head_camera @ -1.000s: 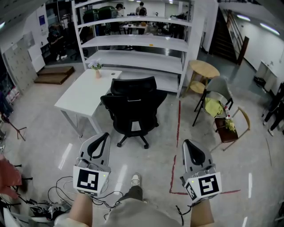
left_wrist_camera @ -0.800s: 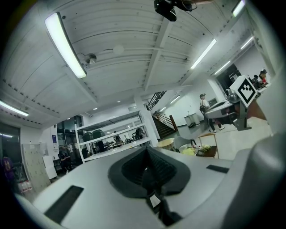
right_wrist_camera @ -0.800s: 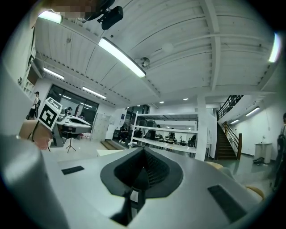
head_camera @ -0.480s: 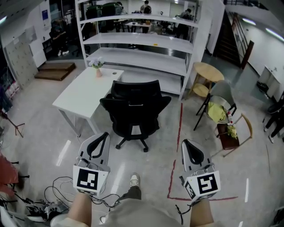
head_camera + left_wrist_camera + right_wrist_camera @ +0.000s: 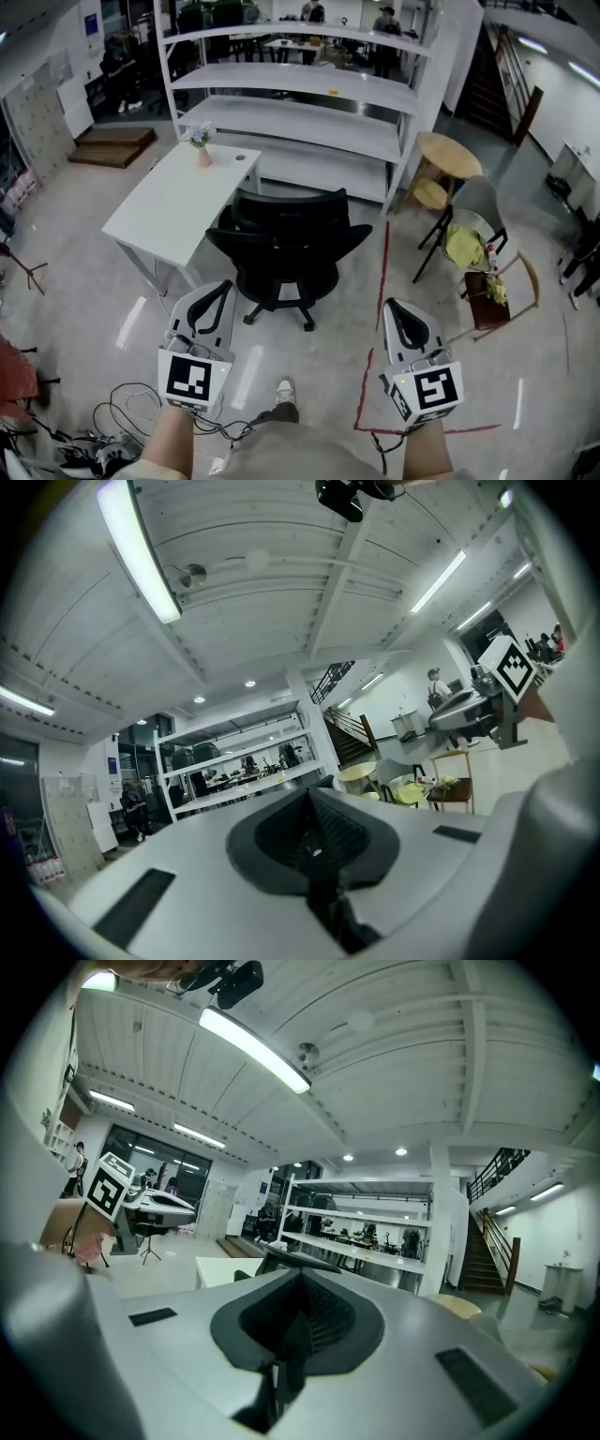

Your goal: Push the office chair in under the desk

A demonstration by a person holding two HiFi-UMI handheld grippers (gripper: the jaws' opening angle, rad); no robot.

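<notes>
The black office chair (image 5: 286,246) stands on the floor at the near right corner of the white counter (image 5: 169,211), its backrest turned toward the person and its seat not tucked beneath the top. A small vase of flowers (image 5: 201,142) sits at the counter's far end, and a tall white shelving unit (image 5: 309,89) rises just behind. Nearer the person, the left gripper (image 5: 214,298) and the right gripper (image 5: 398,314) hover level on either side of the chair's base, both short of it and touching nothing. Each has its jaws pressed together with nothing between them. A red tape line (image 5: 379,291) runs along the floor past the right gripper, and cables (image 5: 136,412) lie by the left.
</notes>
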